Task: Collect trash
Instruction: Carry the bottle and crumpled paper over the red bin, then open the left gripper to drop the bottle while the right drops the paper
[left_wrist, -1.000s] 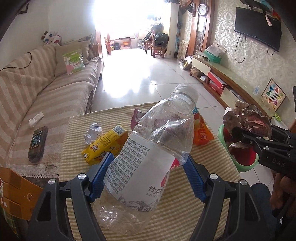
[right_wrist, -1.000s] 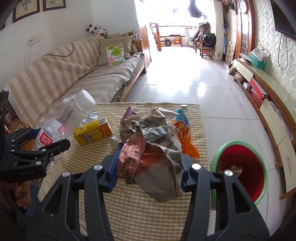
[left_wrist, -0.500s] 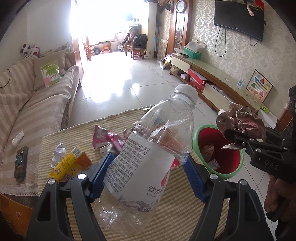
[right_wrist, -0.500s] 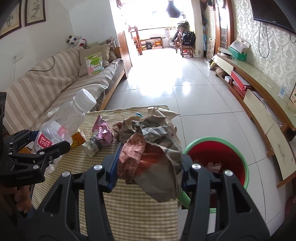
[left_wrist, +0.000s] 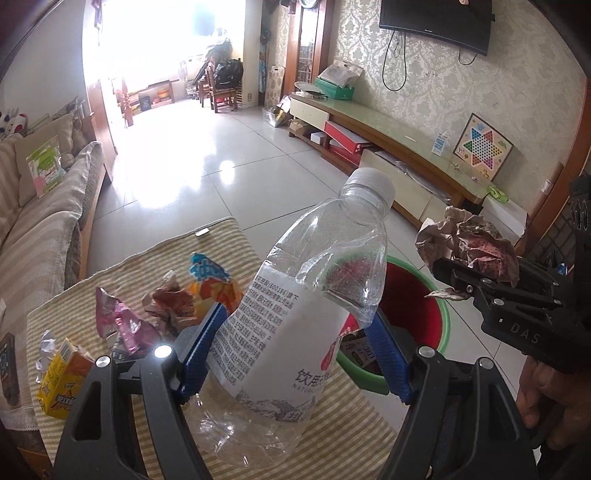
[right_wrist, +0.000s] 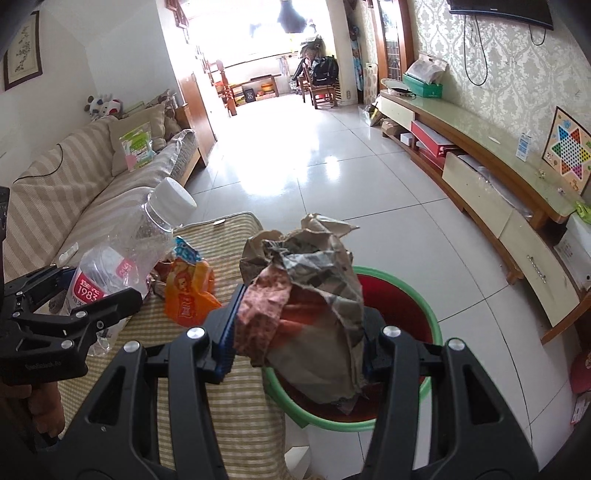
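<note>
My left gripper (left_wrist: 295, 343) is shut on a clear plastic bottle (left_wrist: 295, 314) with a white cap and white label, held tilted over the table's right side. My right gripper (right_wrist: 299, 332) is shut on a crumpled brown paper wad (right_wrist: 310, 291), which hangs over the near rim of a red bin with a green rim (right_wrist: 432, 354). In the left wrist view the bin (left_wrist: 439, 325) shows behind the bottle, and the right gripper (left_wrist: 458, 280) with the paper wad (left_wrist: 469, 243) is at the right. The bottle (right_wrist: 122, 258) and left gripper (right_wrist: 107, 295) appear at the left of the right wrist view.
A table with a striped cloth (left_wrist: 147, 258) carries a yellow carton (left_wrist: 61, 384), a pink wrapper (left_wrist: 122, 325), an orange snack bag (right_wrist: 188, 291) and other crumpled scraps. A striped sofa (right_wrist: 66, 192) runs along the left. A low TV cabinet (right_wrist: 491, 177) lines the right wall.
Both grippers have swung to the right with their loads. The red bin has come closer, from the right edge of view to under the paper wad and behind the bottle.
</note>
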